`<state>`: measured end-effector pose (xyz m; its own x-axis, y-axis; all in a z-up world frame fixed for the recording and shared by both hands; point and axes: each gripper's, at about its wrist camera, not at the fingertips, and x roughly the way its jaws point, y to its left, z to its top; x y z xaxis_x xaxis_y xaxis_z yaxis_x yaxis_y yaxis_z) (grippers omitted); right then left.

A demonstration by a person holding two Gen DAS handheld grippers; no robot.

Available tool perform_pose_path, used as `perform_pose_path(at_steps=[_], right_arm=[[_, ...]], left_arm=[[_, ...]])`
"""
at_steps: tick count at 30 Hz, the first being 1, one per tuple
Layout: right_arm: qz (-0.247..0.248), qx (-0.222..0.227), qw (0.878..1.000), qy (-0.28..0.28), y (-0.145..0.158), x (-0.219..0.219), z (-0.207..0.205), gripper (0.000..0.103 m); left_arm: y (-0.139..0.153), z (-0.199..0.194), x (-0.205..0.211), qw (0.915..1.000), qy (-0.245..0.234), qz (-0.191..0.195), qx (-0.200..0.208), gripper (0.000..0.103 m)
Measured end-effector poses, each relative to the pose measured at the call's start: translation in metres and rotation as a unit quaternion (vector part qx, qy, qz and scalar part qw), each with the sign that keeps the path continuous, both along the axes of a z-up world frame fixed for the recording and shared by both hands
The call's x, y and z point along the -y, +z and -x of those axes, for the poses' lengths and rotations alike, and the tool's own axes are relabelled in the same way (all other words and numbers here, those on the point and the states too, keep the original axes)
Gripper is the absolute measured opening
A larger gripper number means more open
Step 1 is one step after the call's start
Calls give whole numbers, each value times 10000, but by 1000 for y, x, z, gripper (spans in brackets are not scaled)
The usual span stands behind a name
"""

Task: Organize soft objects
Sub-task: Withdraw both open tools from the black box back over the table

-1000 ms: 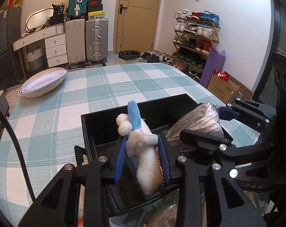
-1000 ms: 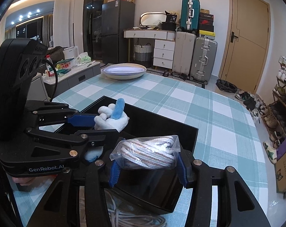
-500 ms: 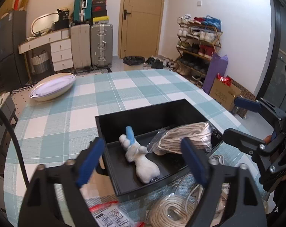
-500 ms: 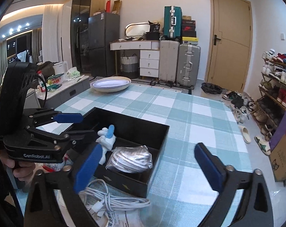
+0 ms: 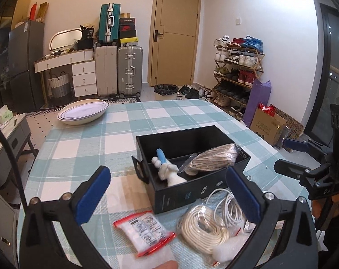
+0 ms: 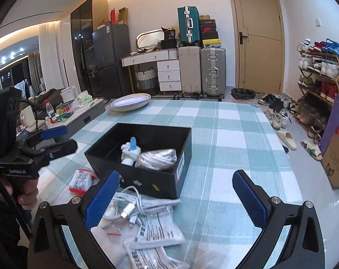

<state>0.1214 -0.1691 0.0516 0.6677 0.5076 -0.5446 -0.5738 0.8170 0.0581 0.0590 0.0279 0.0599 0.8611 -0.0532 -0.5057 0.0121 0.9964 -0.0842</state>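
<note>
Above a table draped in a teal-and-white checked cloth (image 5: 84, 143), we hold two black grippers with blue pads. The left gripper (image 5: 169, 192) stands with its jaws spread as wide as they go, having just been opening, and nothing lies between its pads. The right gripper (image 6: 176, 199) is likewise fully spread, its jaws also just opened, gripping nothing. In the left view the right gripper (image 5: 288, 157) shows at the right edge, held in a hand (image 5: 333, 204); in the right view the left gripper (image 6: 57, 140) shows at the left edge, gripped by a hand (image 6: 23, 192).

Just beyond both sets of jaws sits a black rectangular open-topped box (image 5: 192, 192). Inside it lie the soft things: a small white plush toy with a blue stripe (image 5: 169, 170) on the left, and just beside it, to the right, a clear plastic bag of striped cloth (image 5: 214, 159).

On the cloth in front of the box we see a coiled cream cord in clear wrap (image 5: 203, 228), a loose white charging cable (image 6: 133, 204), a flat white packet with red ends (image 5: 144, 231) and printed paper leaflets (image 6: 156, 231).

Further off, near the far left corner of the table, rests a shallow white oval dish (image 5: 84, 112)
</note>
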Motion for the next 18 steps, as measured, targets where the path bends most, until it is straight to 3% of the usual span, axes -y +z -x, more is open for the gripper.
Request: perform_pose_path(at_steps=[18], right_arm=[[397, -258, 9988, -84, -16, 14, 16, 102]], left_arm=[[-28, 24, -4, 9991, 179, -305, -241, 103]])
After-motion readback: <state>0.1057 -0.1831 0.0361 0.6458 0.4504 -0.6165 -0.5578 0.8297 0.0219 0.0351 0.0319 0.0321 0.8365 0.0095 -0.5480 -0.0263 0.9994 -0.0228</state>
